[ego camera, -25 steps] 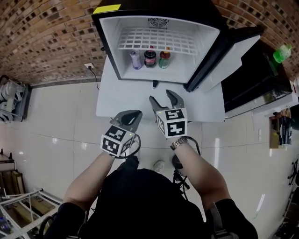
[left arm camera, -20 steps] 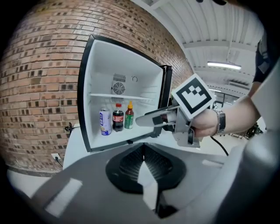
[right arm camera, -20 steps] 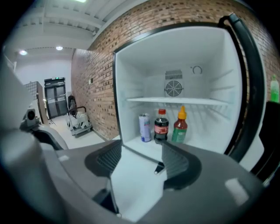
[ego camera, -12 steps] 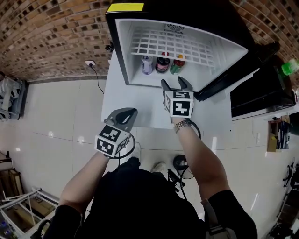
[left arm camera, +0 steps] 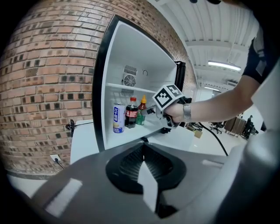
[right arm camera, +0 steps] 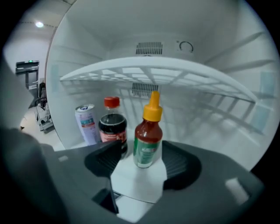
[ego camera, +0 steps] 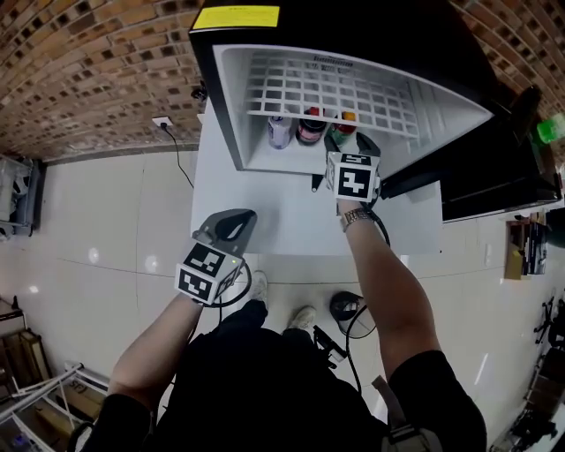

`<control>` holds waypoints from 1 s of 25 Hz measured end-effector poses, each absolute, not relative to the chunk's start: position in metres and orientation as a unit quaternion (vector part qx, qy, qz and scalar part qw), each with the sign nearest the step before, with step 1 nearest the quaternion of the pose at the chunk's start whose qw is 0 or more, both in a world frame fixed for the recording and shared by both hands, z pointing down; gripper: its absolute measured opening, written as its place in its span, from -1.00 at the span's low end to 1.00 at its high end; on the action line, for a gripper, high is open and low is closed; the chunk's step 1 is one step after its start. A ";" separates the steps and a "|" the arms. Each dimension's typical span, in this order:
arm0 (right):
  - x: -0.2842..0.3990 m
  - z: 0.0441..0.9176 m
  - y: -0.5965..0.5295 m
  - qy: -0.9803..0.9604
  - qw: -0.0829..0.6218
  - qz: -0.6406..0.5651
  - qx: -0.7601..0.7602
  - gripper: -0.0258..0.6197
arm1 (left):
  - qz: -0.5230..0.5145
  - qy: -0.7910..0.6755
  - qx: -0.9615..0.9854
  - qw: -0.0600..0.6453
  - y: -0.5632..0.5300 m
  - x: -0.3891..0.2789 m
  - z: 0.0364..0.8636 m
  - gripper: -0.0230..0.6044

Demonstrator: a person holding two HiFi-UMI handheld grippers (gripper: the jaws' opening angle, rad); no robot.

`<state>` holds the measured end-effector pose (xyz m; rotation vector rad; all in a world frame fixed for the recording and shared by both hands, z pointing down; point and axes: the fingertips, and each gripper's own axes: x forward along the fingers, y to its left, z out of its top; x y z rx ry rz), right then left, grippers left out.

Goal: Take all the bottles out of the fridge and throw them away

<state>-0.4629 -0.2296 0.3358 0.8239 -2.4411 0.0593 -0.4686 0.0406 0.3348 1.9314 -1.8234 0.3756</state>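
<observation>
1. Fridge [ego camera: 371, 26], black outside and white inside, is standing open on a white table [ego camera: 265, 212] against a brick wall [ego camera: 97, 71].
2. White wire shelf [ego camera: 335, 88] is spanning the upper part of the fridge compartment. All three containers are standing on the compartment floor below it, close together in a row.
3. Right gripper [ego camera: 349, 141] is reaching into the fridge opening. Its jaws are standing wide apart on either side of the sauce bottle [right arm camera: 148, 138], and the pads are not pressing on it.
4. Left gripper [ego camera: 231, 221] is hovering over the front of the table, outside the fridge. Its jaws are sitting together with nothing between them.
5. Cola bottle [right arm camera: 113, 127], dark with a red cap, is standing in the middle of the row, just beside the right gripper's left jaw.
6. Blue-and-white can [right arm camera: 87, 122] is standing at the left end of the row.
7. Sauce bottle, red with a yellow nozzle cap and a green label, is standing upright at the right end of the row.
</observation>
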 end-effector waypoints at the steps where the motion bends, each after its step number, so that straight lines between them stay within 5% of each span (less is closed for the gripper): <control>1: -0.464 0.339 -0.234 -0.908 0.281 0.023 0.311 -0.02 | 0.138 -0.660 0.703 0.228 0.039 -0.470 0.336 -0.92; 25: -0.455 0.353 -0.241 -0.909 0.276 0.034 0.312 -0.07 | 0.149 -0.646 0.709 0.240 0.032 -0.473 0.353 -0.92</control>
